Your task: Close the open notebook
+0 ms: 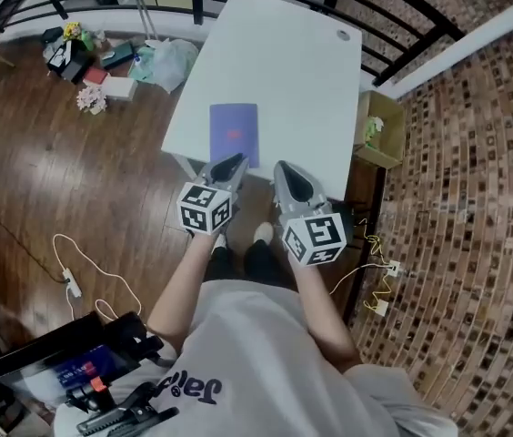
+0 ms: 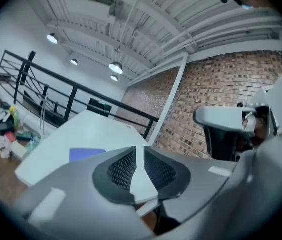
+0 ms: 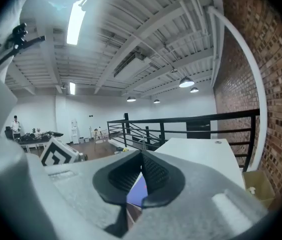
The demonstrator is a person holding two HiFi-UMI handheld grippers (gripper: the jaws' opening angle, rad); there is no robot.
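A purple notebook (image 1: 235,133) lies flat near the front edge of the white table (image 1: 284,62); it shows as a single closed purple cover. Both grippers hover just short of that edge, above the person's feet. My left gripper (image 1: 236,159) points at the notebook's near end, its tips a narrow slit apart with nothing between them. In the left gripper view the notebook (image 2: 87,154) lies ahead and to the left of the jaws (image 2: 136,151). My right gripper (image 1: 281,166) sits to the right of the book, tips together and empty (image 3: 141,154). A strip of purple notebook (image 3: 138,191) shows below them.
A black railing (image 1: 402,44) runs behind the table. A cardboard box (image 1: 379,130) stands at the table's right side by the brick wall. Bags and clutter (image 1: 102,62) lie on the wooden floor at the left. A white cable (image 1: 84,280) and black gear (image 1: 75,362) are near the person.
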